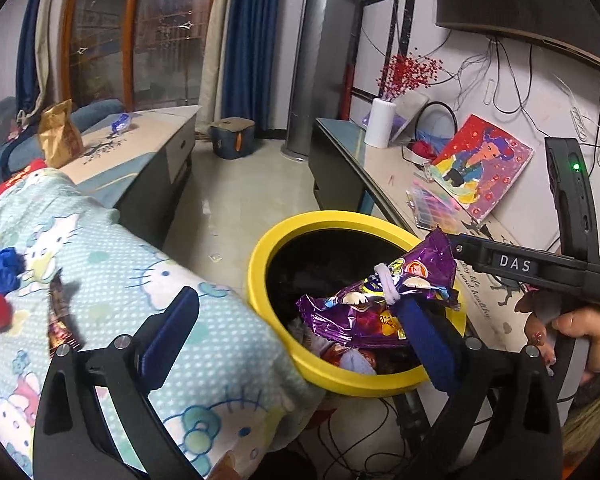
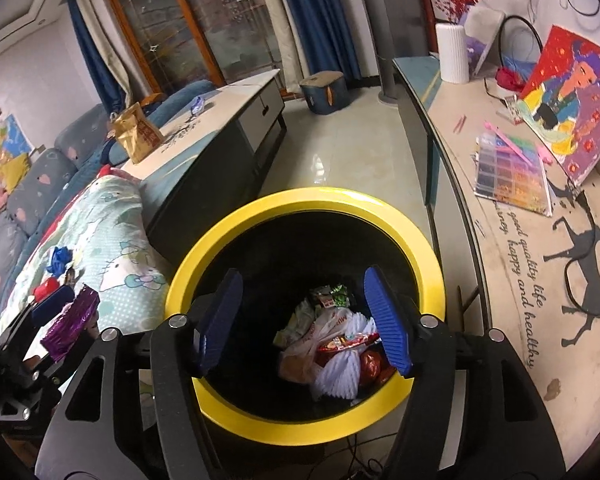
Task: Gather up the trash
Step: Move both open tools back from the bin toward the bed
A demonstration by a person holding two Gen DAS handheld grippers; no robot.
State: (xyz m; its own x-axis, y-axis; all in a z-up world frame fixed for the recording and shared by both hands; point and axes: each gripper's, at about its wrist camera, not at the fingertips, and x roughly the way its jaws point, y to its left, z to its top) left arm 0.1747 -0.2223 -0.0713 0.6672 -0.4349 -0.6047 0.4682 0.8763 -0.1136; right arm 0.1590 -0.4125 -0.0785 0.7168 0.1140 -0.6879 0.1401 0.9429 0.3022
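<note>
The left hand-held gripper [image 1: 300,332] stands wide apart, the crinkled purple foil snack wrapper [image 1: 380,300] resting against one finger over the round yellow-rimmed black bin [image 1: 260,240]. The right hand-held gripper [image 2: 306,320], apart and empty, hovers above it. A shake should free the wrapper.

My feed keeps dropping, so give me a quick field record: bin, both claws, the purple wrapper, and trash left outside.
bin: yellow-rimmed bin, black inside, part full of wrappers
left claw: left claw open wide, beside the bin's rim
purple wrapper: purple wrapper against the left claw's right finger, over the bin's opening
right claw: right claw open, empty, over the bin
trash left: blue crumpled scrap and red item on the patterned blanket
</note>
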